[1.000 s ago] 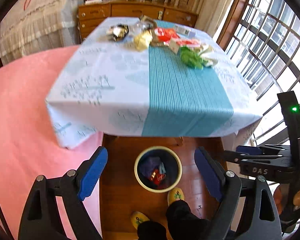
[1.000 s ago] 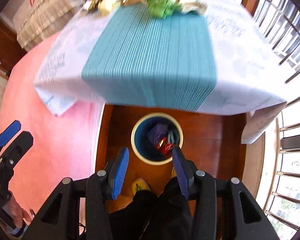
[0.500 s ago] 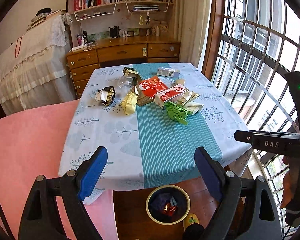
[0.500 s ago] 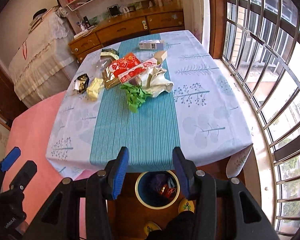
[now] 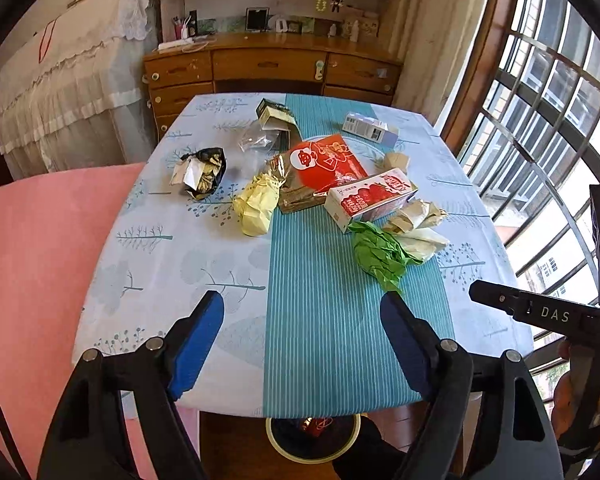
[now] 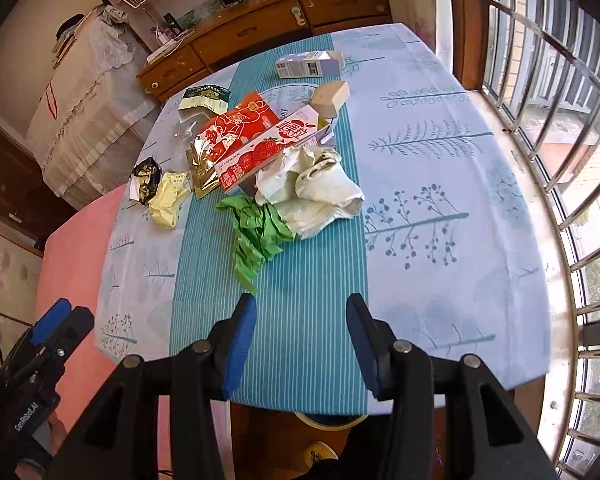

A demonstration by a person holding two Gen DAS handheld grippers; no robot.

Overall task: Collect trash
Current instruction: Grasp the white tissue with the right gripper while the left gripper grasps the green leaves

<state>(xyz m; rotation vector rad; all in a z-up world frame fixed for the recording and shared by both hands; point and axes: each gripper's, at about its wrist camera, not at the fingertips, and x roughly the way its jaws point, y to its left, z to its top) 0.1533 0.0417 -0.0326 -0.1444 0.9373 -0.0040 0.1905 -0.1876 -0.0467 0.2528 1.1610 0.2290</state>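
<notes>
Green target: I take the crumpled green paper (image 6: 256, 236) as the nearest piece of trash; it lies on the teal stripe of the surface (image 5: 220, 344), touching the crumpled white paper (image 6: 316, 196) behind it.
Right gripper: my right gripper (image 6: 300, 344) hangs half spread and empty over the near part of the stripe, with the green paper's tail just beyond its fingertips.
Left gripper: my left gripper (image 5: 302, 344) is empty and its jaws are closing from wide, nothing between them but cloth.
Grasp advice: I'd bite the green paper at its bunched middle, not the thin tail, so it does not tear or drag the white paper along.
Other trash: the strawberry carton (image 5: 370, 202), red packet (image 5: 328, 164), yellow wad (image 5: 258, 208) and black-gold wrapper (image 5: 200, 170) sit clustered farther back, several touching.
Bin: the trash bin (image 5: 312, 436) stands on the floor under the near edge of the surface, partly hidden by the cloth.
Edges: I judge the overhanging cloth could snag a gripper on the way down to the bin.
Open room: the near half of the surface is bare; window bars (image 6: 560, 120) close in on the right, a pink bed (image 5: 36, 260) on the left.
</notes>
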